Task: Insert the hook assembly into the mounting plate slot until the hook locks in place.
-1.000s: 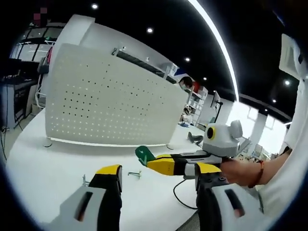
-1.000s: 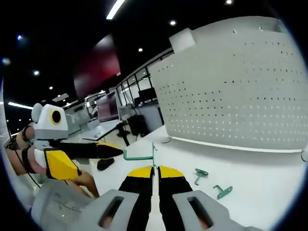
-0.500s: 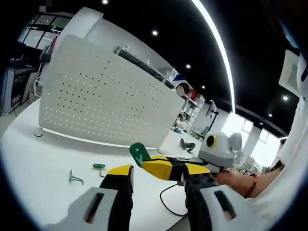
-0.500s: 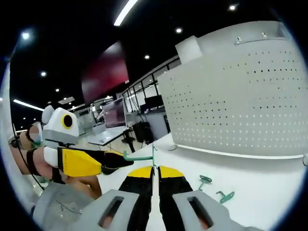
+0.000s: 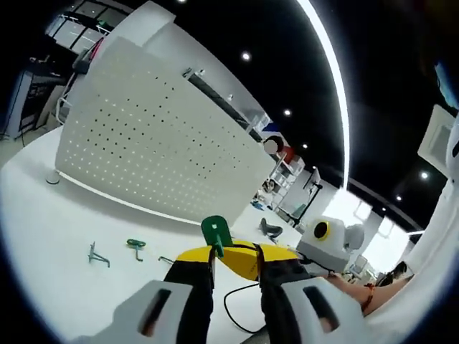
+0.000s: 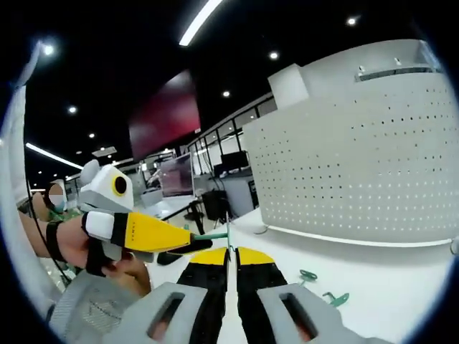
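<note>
A white perforated mounting plate [image 5: 143, 150] [image 6: 358, 172] stands upright on the white table [image 5: 43, 236]. My right gripper [image 6: 229, 252] is shut on a thin green hook [image 6: 215, 234], held in the air well short of the plate. In the left gripper view the hook's green tab [image 5: 215, 231] sticks up from the right gripper's yellow jaws [image 5: 247, 261], which reach in from the right. My left gripper [image 5: 233, 256] has its jaws on either side of that tip with a gap still showing. In the right gripper view the left gripper [image 6: 154, 233] points at the hook's free end.
Two loose green hooks [image 5: 98, 254] [image 5: 135, 245] lie on the table before the plate, also the hooks [image 6: 307, 275] [image 6: 336, 297]. A black cable [image 5: 233, 308] loops on the near table. A person's hand [image 6: 43, 240] holds the left gripper. Desks and monitors stand behind.
My left gripper's jaws have narrowed around the right gripper's tip and the green tab. The two grippers have come closer together. Both views have shifted with the hands.
</note>
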Motion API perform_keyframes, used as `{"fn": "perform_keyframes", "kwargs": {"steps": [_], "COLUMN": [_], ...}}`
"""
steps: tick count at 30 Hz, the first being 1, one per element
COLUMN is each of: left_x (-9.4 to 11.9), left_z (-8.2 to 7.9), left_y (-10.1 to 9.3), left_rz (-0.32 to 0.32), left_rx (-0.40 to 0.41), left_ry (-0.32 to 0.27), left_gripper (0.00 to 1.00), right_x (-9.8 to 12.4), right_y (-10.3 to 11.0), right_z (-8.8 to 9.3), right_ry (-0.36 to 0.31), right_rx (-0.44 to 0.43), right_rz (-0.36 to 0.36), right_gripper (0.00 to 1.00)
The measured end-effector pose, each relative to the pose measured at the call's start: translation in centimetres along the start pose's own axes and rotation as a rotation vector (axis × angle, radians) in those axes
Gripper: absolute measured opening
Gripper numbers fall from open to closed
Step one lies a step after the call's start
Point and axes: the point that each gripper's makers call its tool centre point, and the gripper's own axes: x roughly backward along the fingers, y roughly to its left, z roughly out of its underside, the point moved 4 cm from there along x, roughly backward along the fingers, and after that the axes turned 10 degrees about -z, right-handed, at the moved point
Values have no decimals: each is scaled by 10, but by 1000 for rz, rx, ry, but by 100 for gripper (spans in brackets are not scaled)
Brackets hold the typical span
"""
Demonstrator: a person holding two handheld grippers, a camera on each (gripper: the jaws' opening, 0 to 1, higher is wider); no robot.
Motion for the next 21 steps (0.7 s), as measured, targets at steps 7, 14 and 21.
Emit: {"fn": "perform_keyframes", "kwargs": {"steps": [7, 14, 21], "left_x": [1, 0, -2], "left_z": [-3, -5, -5], "left_y": [4, 3, 2], "left_rz": [-19, -15, -4], "left_rx": [13, 26, 55], "left_ry": [-15, -34, -38], "left_gripper": [12, 5, 5], "right_x": [-1, 1, 3], "right_y": [4, 6, 5], "right_z": [-1, -4, -5], "right_ry": [-14, -46, -62], "right_rx": [6, 11, 22], "right_rz": [-7, -13, -7], "right_gripper": [2, 2, 2]}}
